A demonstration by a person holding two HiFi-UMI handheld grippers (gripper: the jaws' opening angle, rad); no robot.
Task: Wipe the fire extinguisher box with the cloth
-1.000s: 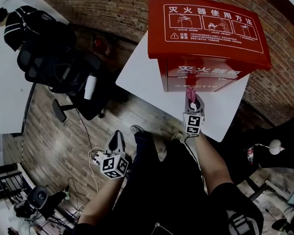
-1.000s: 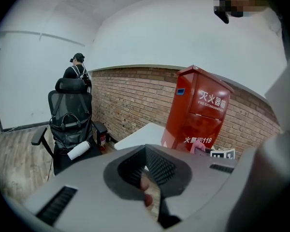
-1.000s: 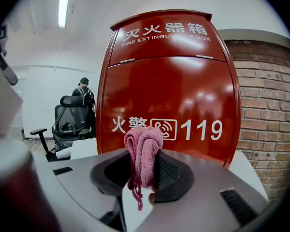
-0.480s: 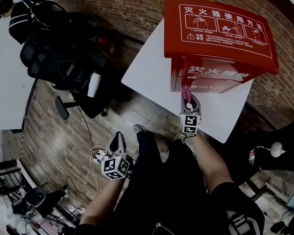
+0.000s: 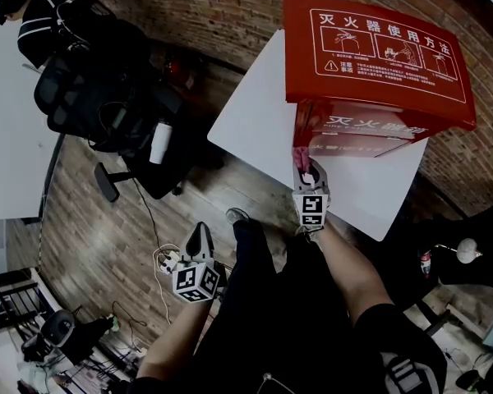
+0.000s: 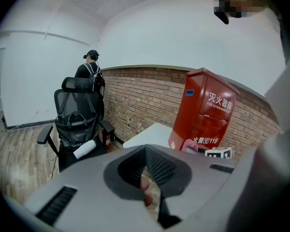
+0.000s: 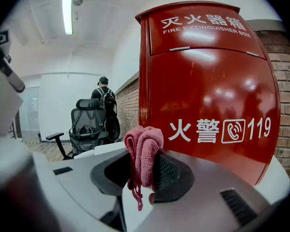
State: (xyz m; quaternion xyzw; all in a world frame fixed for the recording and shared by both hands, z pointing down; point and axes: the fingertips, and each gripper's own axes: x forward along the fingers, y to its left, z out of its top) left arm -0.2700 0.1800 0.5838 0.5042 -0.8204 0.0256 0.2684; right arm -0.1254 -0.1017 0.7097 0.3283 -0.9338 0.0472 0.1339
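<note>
White table (image 5: 255,121) juts out from brick wall (image 5: 189,6). Red box (image 5: 378,48) stands upright at table's far edge by the wall, front w/ "119" facing the near edge. Black chair (image 5: 90,97) sits off table's left edge, well apart, on wood floor (image 5: 107,236); 1 person (image 5: 33,11) in dark top is beyond it. R gripper (image 5: 306,171) reaches over table's near edge to box's lower-left front corner, jaws clamped on pink cloth (image 7: 144,151). Cloth bunches up out of the jaws, right at box front; contact unclear. L gripper (image 5: 199,240) hangs low off the table, over floor, jaws closed together, nothing btwn them.
</note>
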